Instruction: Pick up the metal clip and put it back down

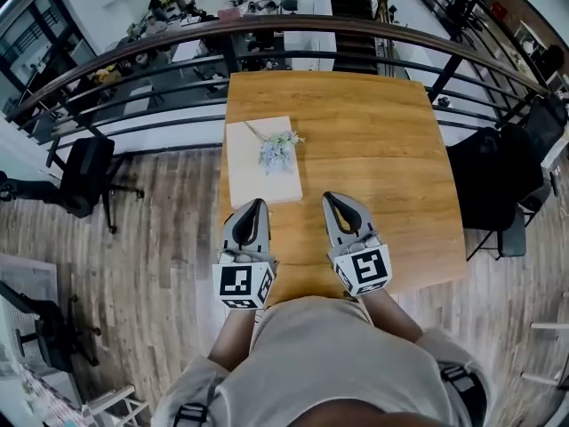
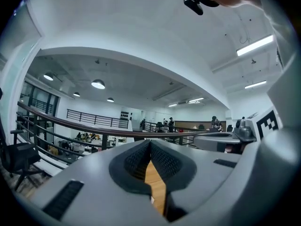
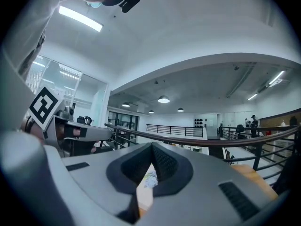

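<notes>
I cannot make out a metal clip in any view. My left gripper and right gripper are held side by side over the near part of the wooden table, both pointing away from me. Each is shut with its tips meeting and nothing between them. In the left gripper view the left gripper frames a sliver of table wood. In the right gripper view the right gripper shows a bit of the white pad. That white pad lies just ahead of the left gripper, with a pale flower sprig on it.
A dark curved railing runs past the table's far edge, with a lower office floor beyond it. A black office chair stands on the wooden floor to the left. A dark chair sits against the table's right side.
</notes>
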Demonstrator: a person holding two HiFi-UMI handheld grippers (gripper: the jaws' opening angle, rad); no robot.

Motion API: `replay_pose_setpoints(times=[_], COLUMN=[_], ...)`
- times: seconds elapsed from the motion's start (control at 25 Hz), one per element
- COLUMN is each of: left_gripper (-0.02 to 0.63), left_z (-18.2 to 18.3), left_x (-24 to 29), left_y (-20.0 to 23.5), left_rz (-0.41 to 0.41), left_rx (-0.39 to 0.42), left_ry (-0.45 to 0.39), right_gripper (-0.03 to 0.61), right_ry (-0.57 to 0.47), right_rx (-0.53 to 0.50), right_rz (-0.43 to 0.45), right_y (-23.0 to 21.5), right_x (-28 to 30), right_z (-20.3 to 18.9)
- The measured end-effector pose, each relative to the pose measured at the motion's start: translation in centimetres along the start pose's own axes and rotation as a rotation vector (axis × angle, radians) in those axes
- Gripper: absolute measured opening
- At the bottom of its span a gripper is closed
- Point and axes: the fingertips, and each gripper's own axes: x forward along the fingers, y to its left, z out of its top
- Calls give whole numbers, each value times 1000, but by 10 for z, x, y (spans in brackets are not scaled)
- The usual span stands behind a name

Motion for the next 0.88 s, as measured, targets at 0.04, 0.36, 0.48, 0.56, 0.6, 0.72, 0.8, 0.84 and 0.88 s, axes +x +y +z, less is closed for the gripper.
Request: replay_pose_setpoints(times=[0.04, 0.36, 0.48, 0.56, 0.6, 0.72, 0.8, 0.84, 0.88], left_gripper=[25, 25, 25, 25, 25, 25, 25, 25, 25], left_z=[0, -12, -12, -12, -13, -15, -15, -15, -15], left_x=[-1, -6, -9, -10, -11, -15, -17, -18, -18], left_y=[-2, 0, 4, 5, 5, 6, 6, 6, 6], left_rz=[2, 14, 24, 25, 25, 29, 34, 37, 39], left_rx=[3, -1, -6, -5, -5, -8, -9, -10, -10], left_ry=[0, 24, 27, 30, 30, 30, 28, 27, 27], right_gripper=[26, 26, 26, 26, 26, 26, 26, 26, 26], right_ry=[0, 13, 21, 24, 25, 23, 23, 23, 24], right_rx=[0, 12, 13, 17, 17, 8, 3, 1, -1], right_rz=[0, -15, -6, -2, 2, 18, 21, 23, 25], right_y=[-1, -2, 2, 4, 6, 12, 13, 13, 13], right_x=[-2, -8, -5, -4, -4, -4, -5, -5, -5], right_z=[0, -6, -6, -8, -8, -8, -7, -7, -7])
